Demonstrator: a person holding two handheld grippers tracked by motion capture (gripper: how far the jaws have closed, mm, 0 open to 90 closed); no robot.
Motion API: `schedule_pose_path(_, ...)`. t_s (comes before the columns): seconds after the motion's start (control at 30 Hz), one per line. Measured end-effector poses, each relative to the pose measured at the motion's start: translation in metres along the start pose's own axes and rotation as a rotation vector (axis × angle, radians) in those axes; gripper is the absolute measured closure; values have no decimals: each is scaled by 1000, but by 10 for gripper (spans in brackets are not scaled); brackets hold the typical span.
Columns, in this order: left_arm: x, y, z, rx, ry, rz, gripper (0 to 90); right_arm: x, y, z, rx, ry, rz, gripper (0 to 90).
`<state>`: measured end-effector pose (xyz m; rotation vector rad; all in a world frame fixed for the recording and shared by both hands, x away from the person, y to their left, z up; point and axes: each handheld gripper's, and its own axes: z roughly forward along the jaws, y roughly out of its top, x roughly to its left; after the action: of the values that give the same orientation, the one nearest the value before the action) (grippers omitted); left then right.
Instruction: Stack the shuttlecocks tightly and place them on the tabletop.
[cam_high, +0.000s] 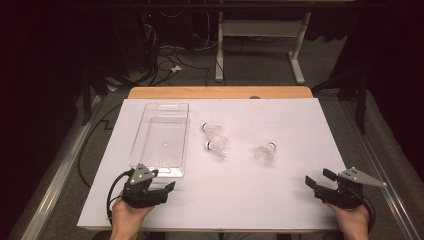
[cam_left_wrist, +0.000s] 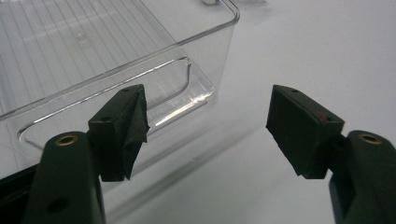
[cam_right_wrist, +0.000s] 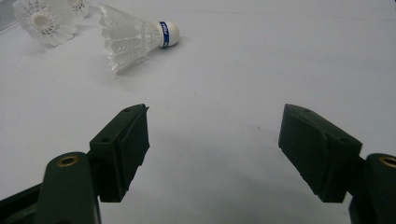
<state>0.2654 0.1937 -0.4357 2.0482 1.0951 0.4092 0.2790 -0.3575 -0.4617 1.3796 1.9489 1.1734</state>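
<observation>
Left tongs (cam_high: 162, 190) sat at the near-left of the white sheet (cam_high: 280, 200), jaws spread wide, gripping nothing. Right tongs (cam_high: 317, 181) at the near-right, jaws likewise wide and empty. Both hands were cut off by the bottom edge in the high view.

Clear bin (cam_high: 162, 137), rigid ribbed plastic, rectangular with rounded corners, lay just beyond the left tongs; its near wall (cam_left_wrist: 140, 84) stood close to the left jaw, touching or not unclear.

Three shuttlecocks, white feathered skirts: two (cam_high: 216, 132) (cam_high: 220, 146) close together just right of the bin, skirts blurred; a third (cam_high: 264, 151), blue-banded cork, lay apart to the right.

Open sheet lay before the right tongs.
</observation>
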Motion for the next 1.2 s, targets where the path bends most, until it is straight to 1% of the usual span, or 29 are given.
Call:
schedule_pose_path(0.17, 5, -2, -3, -15, 5, -25, 301, 0, 0, 0, 1, 1, -1, 248)
schedule_pose_path(0.27, 8, -3, -6, -24, 13, -30, 301, 0, 0, 0, 0, 1, -2, 248)
schedule_pose_path(0.37, 11, -5, -7, -27, 30, -32, 303, 0, 0, 0, 1, 1, -1, 248)
schedule_pose_path(0.43, 14, -6, -8, -28, 36, -40, 303, 0, 0, 0, 1, 1, -1, 248)
schedule_pose_path(0.7, 22, -9, -12, -40, 39, -72, 304, 0, 0, 0, 2, 0, 0, 248)
schedule_pose_path(1.07, 28, -15, -17, -49, 49, -86, 303, 0, 0, 0, 3, 0, 0, 248)
schedule_pose_path(1.2, 30, -18, -19, -57, 62, -89, 303, 0, 0, 1, 4, 0, 0, 248)
